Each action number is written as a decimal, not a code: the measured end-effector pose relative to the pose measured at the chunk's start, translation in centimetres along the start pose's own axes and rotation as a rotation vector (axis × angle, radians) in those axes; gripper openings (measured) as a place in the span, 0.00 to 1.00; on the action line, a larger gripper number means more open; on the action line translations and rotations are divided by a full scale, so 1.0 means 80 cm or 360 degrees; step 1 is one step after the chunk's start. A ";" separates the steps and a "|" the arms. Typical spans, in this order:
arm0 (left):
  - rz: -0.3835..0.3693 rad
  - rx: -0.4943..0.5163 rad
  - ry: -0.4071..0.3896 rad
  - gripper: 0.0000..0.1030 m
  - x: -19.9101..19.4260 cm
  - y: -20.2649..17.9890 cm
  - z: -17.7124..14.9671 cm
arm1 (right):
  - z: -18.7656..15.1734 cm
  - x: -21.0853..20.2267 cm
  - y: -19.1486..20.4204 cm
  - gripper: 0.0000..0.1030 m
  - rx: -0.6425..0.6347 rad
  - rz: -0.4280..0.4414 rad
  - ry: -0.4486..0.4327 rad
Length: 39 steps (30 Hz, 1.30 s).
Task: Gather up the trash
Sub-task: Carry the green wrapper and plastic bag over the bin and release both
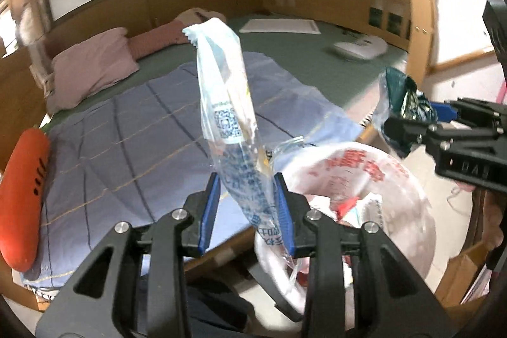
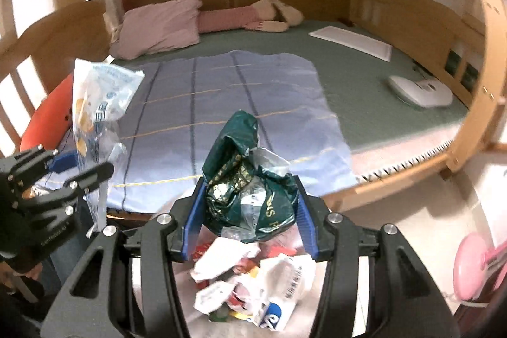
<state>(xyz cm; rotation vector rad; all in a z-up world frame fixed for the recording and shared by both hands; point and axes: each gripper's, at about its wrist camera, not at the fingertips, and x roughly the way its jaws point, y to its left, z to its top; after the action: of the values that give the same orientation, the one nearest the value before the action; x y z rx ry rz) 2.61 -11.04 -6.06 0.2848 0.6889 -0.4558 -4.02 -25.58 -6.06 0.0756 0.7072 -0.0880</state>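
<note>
Clear wrapper: thin printed film, feather-light, limp, slippery; best pinched low across its gathered end. It stands upright from the left gripper, whose jaws are narrowed onto its lower part.

Green wrapper: crumpled foil-like film, light, springy; take across the bulk. It sits squeezed in the half-closed right gripper, bulging toward 12 o'clock.

White bag: soft, part-filled with litter, at 6 o'clock beneath both grippers.

Bed: beyond, at 12 o'clock.

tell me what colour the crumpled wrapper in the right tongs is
Dark green wrapper, gold print; right wrist view.
</note>
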 end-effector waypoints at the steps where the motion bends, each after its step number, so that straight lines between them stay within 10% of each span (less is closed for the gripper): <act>1: -0.0011 0.0021 0.0002 0.34 -0.001 -0.012 -0.001 | -0.003 -0.005 -0.008 0.50 0.0020 -0.0011 -0.0009; 21: -0.0266 0.0132 0.0315 0.35 0.036 -0.122 -0.045 | -0.073 -0.049 -0.100 0.50 0.0218 -0.0063 -0.0044; 27: -0.0319 0.0030 0.0370 0.60 0.044 -0.106 -0.041 | -0.074 -0.038 -0.097 0.50 0.0210 -0.0026 0.0005; 39: 0.0017 -0.0242 0.0097 0.85 -0.009 -0.024 -0.014 | -0.082 0.003 -0.045 0.62 0.0129 0.0165 0.0163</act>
<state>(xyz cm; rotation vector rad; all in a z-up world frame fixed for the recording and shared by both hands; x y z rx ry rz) 0.60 -12.02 -6.60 0.1597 0.7772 -0.3834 -8.44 -28.51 -11.37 0.1953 0.8006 -0.0133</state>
